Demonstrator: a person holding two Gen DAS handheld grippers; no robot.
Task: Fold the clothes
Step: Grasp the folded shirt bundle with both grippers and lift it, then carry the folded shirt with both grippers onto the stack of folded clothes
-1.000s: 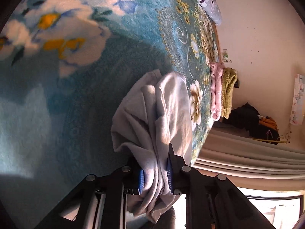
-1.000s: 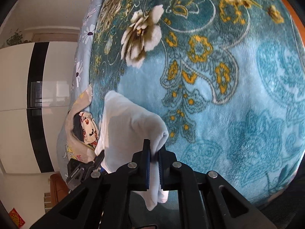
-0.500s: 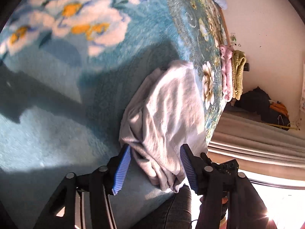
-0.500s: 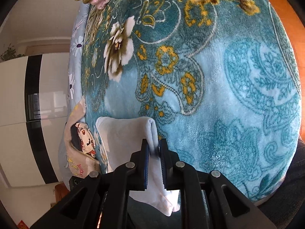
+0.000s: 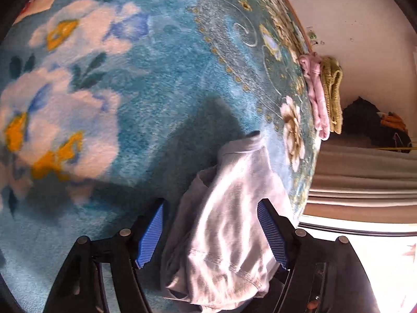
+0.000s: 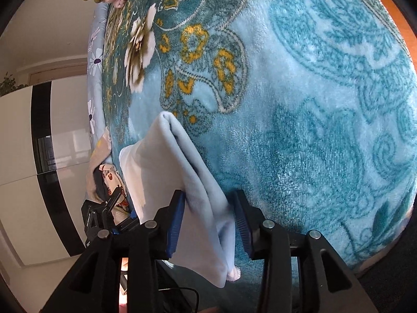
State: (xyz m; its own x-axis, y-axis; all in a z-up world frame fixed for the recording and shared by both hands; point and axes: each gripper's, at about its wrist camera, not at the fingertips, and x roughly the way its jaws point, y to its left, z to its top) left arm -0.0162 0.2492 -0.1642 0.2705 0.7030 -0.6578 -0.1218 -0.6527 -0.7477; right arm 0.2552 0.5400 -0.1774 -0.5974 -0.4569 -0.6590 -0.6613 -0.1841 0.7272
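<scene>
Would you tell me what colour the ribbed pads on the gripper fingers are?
Blue. The pads of the left gripper show it best in the left wrist view, either side of the pale garment.

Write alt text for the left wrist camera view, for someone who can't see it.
The left gripper is open, its blue-padded fingers spread on either side of a crumpled pale grey garment lying on a teal floral blanket. At the blanket's far edge sit folded pink clothes and an olive green towel.

Bed under teal floral blanket point(image 5: 161, 83) fills both views. Cream wall point(image 5: 365, 26) upper right, beige curtain point(image 5: 365, 182) below it, bright window light lower right. White-and-black wardrobe point(image 6: 39, 156) at left.
</scene>
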